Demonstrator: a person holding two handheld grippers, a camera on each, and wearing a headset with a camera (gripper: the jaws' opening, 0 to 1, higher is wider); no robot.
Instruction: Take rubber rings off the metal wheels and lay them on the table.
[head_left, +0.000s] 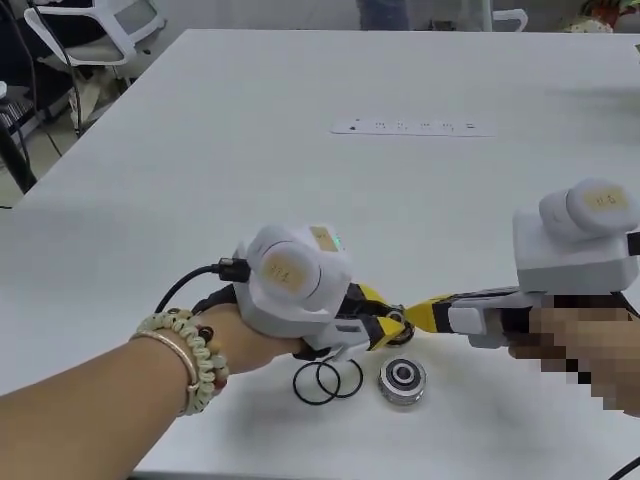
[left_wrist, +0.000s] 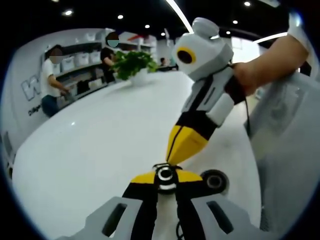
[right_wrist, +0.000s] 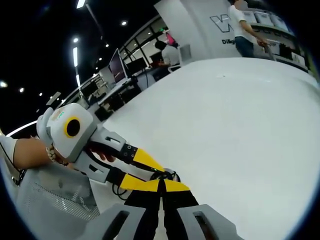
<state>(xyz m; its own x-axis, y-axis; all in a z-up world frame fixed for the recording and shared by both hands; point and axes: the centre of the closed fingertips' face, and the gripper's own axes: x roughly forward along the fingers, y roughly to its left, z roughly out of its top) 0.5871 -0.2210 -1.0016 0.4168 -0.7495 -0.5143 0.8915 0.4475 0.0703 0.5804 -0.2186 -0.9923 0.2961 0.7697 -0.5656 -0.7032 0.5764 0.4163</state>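
Observation:
My left gripper (head_left: 392, 326) (left_wrist: 165, 182) is shut on a small metal wheel (left_wrist: 165, 175), holding it just above the white table (head_left: 300, 200). My right gripper (head_left: 411, 317) (right_wrist: 161, 182) comes in from the right, its yellow tips (left_wrist: 170, 158) closed on the thin black rubber ring (right_wrist: 170, 174) at the wheel's rim. The left gripper's yellow jaws appear in the right gripper view, meeting mine tip to tip. Two loose black rubber rings (head_left: 338, 380) lie overlapping on the table below the grippers. A second metal wheel (head_left: 402, 379) (left_wrist: 215, 181) lies flat beside them.
The table's near edge runs just below the rings and the wheel. A socket strip (head_left: 412, 127) is set in the tabletop further back. Office chairs (head_left: 90, 30) stand at the far left. A potted plant (left_wrist: 132, 62) sits at the table's far end, with people by shelves behind.

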